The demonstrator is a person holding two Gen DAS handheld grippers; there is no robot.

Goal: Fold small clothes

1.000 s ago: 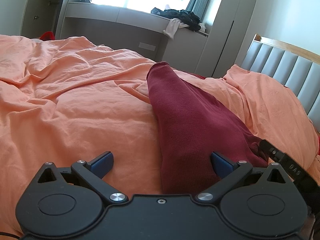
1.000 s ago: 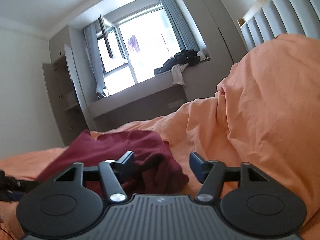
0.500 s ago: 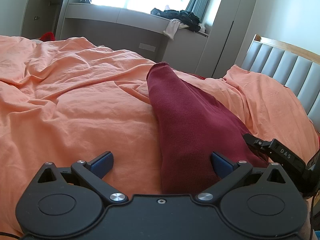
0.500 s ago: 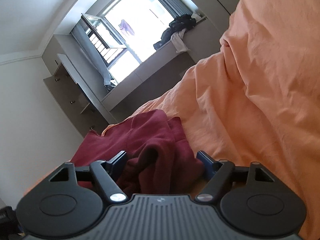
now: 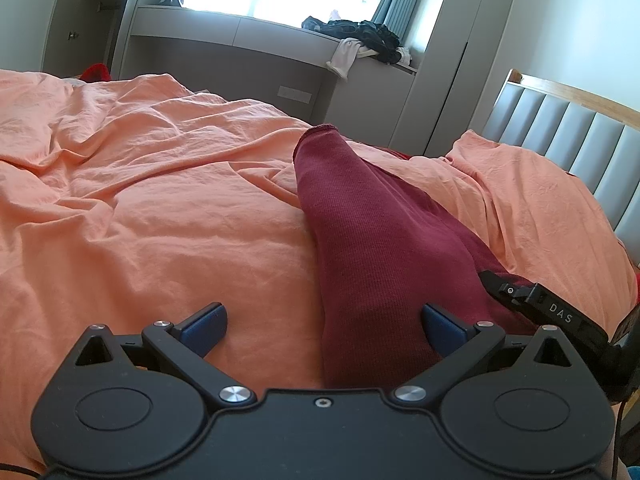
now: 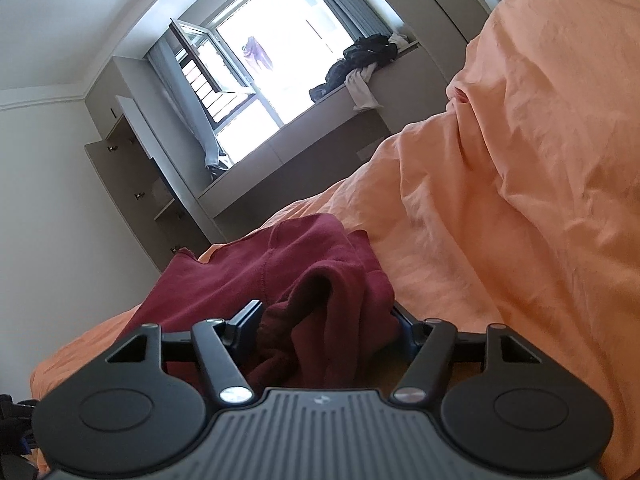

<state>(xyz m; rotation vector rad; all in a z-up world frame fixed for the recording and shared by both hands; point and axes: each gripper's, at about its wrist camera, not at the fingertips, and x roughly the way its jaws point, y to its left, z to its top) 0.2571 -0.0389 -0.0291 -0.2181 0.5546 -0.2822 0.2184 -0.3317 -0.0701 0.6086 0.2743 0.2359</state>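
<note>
A dark red knit garment (image 5: 372, 232) lies lengthwise on the orange bedsheet (image 5: 160, 200), its hem toward the window. My left gripper (image 5: 324, 316) is open and wide just above the bed, with the garment's near left edge between its blue pads, neither pressing. One black finger of the right gripper (image 5: 520, 296) reaches onto the garment from the right. In the right wrist view the garment's bunched end (image 6: 320, 280) fills the gap of my right gripper (image 6: 324, 320). Its jaws are closing and stand wide, the cloth loose between them.
A grey window bench (image 5: 240, 48) with a heap of dark and white clothes (image 5: 360, 36) runs behind the bed. The padded headboard (image 5: 580, 144) stands at the right, tall grey cupboards (image 5: 472, 40) beside it. The sheet rises in a high fold (image 6: 540, 140) to the right.
The right gripper rolled and moved in over the garment's bunched end, which now sits between its fingers. Its finger slid further onto the garment in the left view. The left gripper stayed put.
</note>
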